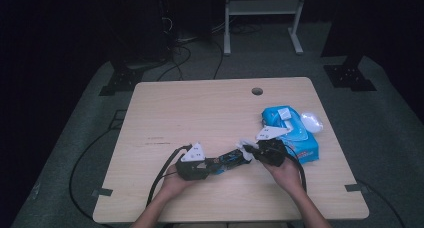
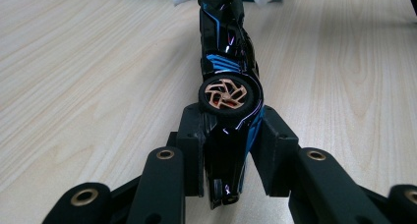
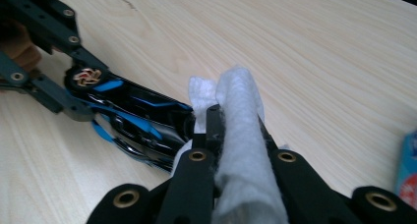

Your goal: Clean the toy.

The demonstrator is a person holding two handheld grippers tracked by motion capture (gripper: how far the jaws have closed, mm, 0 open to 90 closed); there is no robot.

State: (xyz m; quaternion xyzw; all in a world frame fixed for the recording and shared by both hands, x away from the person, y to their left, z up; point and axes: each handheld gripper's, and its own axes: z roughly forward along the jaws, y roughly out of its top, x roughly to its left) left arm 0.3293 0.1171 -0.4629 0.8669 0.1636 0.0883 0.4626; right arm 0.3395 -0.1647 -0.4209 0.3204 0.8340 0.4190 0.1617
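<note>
A glossy black toy car with blue stripes and a copper-spoked wheel (image 2: 225, 94) is clamped on its side between the jaws of my left gripper (image 2: 227, 130), just above the table. From the high view the car (image 1: 227, 160) stretches rightward from my left gripper (image 1: 212, 165). My right gripper (image 3: 231, 116) is shut on a folded white wipe (image 3: 241, 135), which lies against the car's far end (image 3: 147, 126). In the high view the wipe (image 1: 245, 147) pokes out at my right gripper (image 1: 252, 152).
A blue pack of wet wipes (image 1: 295, 133) lies at the table's right, with a small white object (image 1: 311, 121) beside it. A round cable hole (image 1: 257, 91) sits near the wooden table's (image 1: 190, 113) far edge. Cables trail off the left front edge.
</note>
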